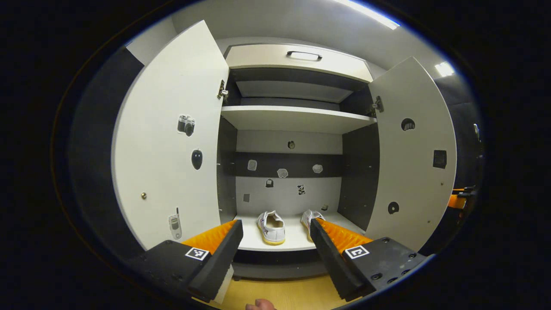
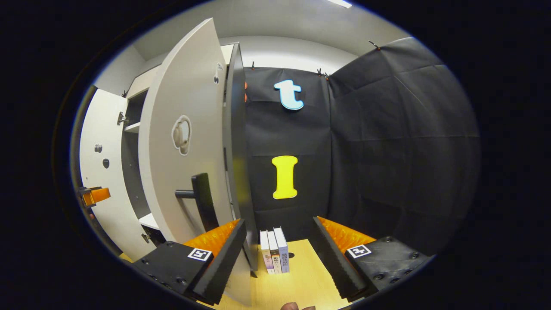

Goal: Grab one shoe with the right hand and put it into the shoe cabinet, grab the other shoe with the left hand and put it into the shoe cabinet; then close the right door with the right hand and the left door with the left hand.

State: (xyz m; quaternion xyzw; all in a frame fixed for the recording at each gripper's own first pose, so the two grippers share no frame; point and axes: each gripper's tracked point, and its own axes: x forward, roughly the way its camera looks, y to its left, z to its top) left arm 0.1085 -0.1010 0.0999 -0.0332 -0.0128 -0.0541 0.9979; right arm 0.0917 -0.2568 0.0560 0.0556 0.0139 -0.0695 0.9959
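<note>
In the left gripper view the shoe cabinet (image 1: 297, 118) stands with both doors swung wide. Two white shoes rest on its bottom shelf: one (image 1: 272, 227) in the middle, the other (image 1: 311, 216) to its right, partly hidden by my finger. My left gripper (image 1: 275, 224) is open in front of that shelf, holding nothing. The right gripper view faces the outside of the right door (image 2: 185, 150) and its black handle (image 2: 202, 200). My right gripper (image 2: 279, 222) is open and empty, with its left finger close beside the door's free edge.
Three books (image 2: 274, 250) stand upright on the wooden floor (image 2: 301, 284) just beyond the right door's edge. The open left door (image 1: 168, 146) and right door (image 1: 411, 150) flank the cabinet. A drawer with a handle (image 1: 304, 55) tops it.
</note>
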